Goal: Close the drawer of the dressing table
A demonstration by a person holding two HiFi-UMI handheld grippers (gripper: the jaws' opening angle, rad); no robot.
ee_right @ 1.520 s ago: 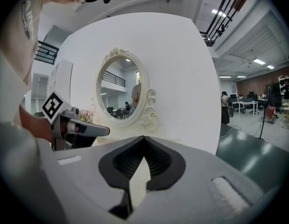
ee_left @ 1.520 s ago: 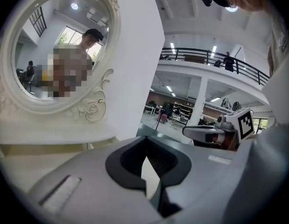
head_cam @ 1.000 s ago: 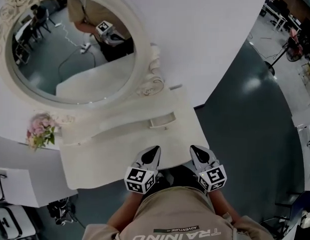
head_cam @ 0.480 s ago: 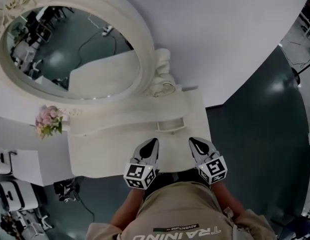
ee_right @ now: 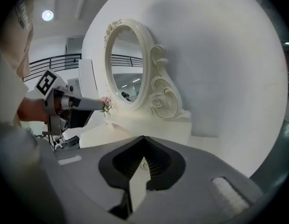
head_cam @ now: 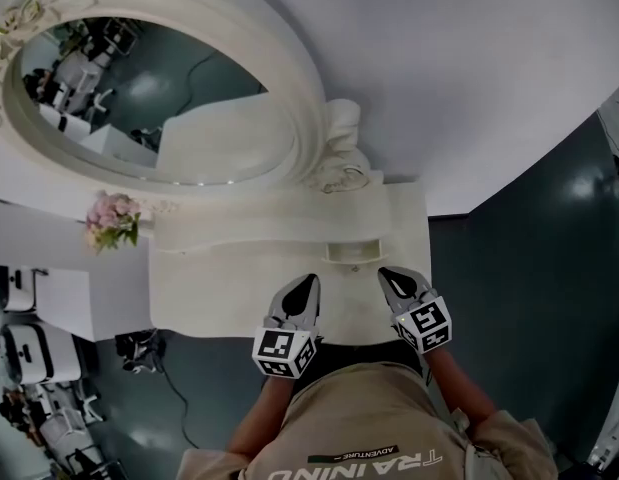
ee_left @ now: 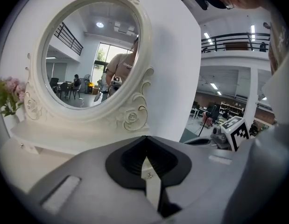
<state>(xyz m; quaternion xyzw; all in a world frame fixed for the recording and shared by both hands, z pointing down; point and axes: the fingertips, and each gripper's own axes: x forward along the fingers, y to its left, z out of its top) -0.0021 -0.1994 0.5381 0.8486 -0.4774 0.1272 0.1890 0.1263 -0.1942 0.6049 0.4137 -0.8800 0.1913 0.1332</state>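
Against a curved white wall, a cream dressing table [head_cam: 219, 293] stands under the head camera, with a person in a beige shirt [head_cam: 354, 423] at its front edge. A bunch of pink flowers [head_cam: 111, 218] sits on the table's far left corner; what holds them cannot be made out. Beside them rises the oval mirror [head_cam: 159, 88] in its carved, rose-trimmed frame. In the left gripper view its glass shows a large hall and a person in a beige shirt.

The left gripper [head_cam: 305, 286] hovers over the tabletop near the front edge. Its jaws are pressed together, with nothing between them. To its right is the drawer [head_cam: 351, 252], a small shallow one set in the raised back tier below the frame's right-hand scroll. It stands pulled out a little over the tabletop. Its inside is a pale sliver, and no contents can be told.

The right gripper [head_cam: 391, 274] points at the table just beside the drawer's right front corner. Whether it touches the drawer cannot be told. Its jaws are likewise together and hold nothing. Dark grey floor [head_cam: 529, 268] lies to the table's right.
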